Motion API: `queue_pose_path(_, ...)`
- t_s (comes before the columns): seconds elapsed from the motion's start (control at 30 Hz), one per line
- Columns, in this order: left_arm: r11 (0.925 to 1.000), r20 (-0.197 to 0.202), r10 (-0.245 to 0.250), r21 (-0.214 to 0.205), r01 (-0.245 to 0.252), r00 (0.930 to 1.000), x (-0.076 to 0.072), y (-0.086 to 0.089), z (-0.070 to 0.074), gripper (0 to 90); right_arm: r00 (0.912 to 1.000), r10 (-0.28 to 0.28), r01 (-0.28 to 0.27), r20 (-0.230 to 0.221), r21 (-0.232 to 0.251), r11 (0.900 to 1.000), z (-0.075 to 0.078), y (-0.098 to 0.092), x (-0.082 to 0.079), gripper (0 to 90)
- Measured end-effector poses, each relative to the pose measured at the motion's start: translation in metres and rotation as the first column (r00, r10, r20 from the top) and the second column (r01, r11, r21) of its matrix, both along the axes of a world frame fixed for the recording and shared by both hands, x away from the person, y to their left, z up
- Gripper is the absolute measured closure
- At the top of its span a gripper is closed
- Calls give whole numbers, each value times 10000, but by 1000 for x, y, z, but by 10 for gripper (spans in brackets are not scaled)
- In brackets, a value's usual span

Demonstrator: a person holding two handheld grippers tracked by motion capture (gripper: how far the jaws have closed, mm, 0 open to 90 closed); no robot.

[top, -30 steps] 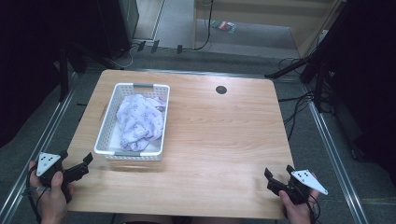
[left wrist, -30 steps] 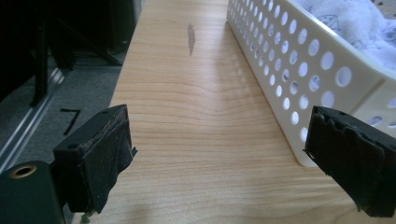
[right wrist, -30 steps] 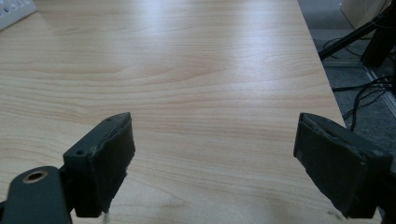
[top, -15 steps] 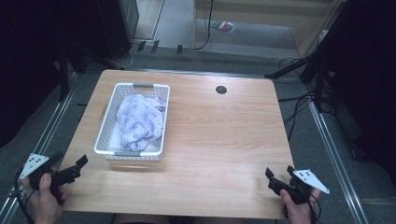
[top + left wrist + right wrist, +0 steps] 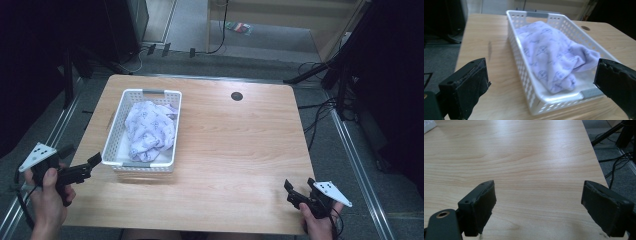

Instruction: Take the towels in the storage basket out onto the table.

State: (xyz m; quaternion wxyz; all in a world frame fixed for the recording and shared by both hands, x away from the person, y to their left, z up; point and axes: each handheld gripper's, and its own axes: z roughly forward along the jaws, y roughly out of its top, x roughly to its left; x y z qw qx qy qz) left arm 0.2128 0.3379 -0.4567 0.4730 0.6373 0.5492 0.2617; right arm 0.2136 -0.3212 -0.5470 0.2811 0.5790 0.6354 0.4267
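White basket (image 5: pixel 120 157) with crumpled cloth (image 5: pixel 554 57) before left gripper (image 5: pixel 541 82), right gripper (image 5: pixel 539 207) over bare table (image 5: pixel 536 157), both fingers wide apart, empty

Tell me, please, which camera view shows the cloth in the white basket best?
The left gripper view: the pale printed cloth is close, so its folds and pattern show, lying inside the basket. The high view shows it small, from above. The right gripper view looks across bare table.

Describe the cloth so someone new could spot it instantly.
Start at the wooden table and find the white perforated basket on its left half. The cloth lies crumpled inside it: pale lilac with a small repeating dark print, the sole soft item there.
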Motion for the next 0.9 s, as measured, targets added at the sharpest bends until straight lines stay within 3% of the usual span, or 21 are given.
queue_pose_path(0.1,9992,-229,-272,282,279,9994,13,-13,7,0,10000,-1,1,-8,21,10000,0,0,0,127)
queue_pose_path(0.2,9989,-576,-362,293,379,9977,27,-22,13,0,10000,30,-30,10,29,10000,0,0,0,126)
queue_pose_path(0.53,9962,-1185,-591,570,662,9912,65,-45,23,0,10000,82,-82,8,18,10000,0,0,0,126)
queue_pose_path(0.7,9917,-1551,-833,842,972,9844,83,-57,24,0,9999,104,-104,-10,1,9999,0,0,0,124)
queue_pose_path(0.9,9857,-2139,-1121,1000,1359,9704,105,-67,24,0,10000,74,-74,-39,-9,10000,0,0,0,124)
